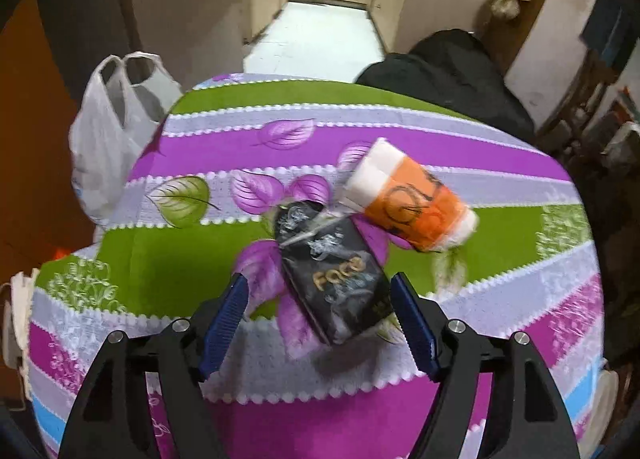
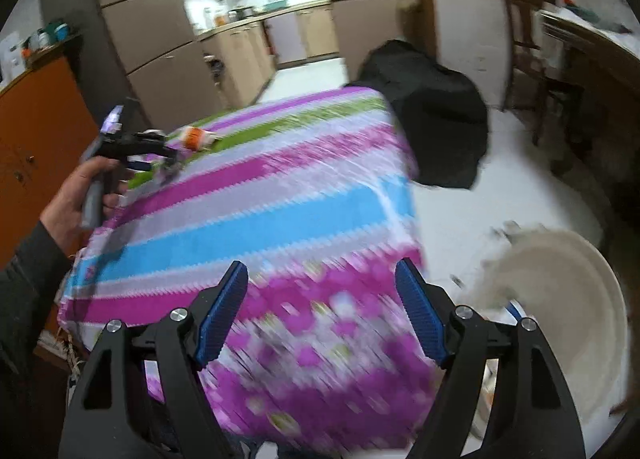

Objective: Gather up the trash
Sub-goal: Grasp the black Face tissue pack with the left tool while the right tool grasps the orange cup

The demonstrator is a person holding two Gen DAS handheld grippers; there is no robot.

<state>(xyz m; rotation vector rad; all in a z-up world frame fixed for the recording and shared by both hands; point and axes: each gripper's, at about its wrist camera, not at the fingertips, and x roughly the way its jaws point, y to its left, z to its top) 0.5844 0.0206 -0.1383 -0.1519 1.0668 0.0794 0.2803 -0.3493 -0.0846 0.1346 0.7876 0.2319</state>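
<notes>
Left gripper (image 1: 320, 295) fingers wide, straddling black packet (image 1: 334, 279); right gripper (image 2: 322, 287) wide, empty.

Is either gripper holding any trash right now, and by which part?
Nothing is held. The left gripper is open, straddling the black packet lying on the table. The right gripper is open and empty.

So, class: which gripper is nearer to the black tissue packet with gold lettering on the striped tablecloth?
Left. The left gripper is open with the black tissue packet between its fingers. The right gripper, also open, hangs over the near table edge, well away.
</notes>
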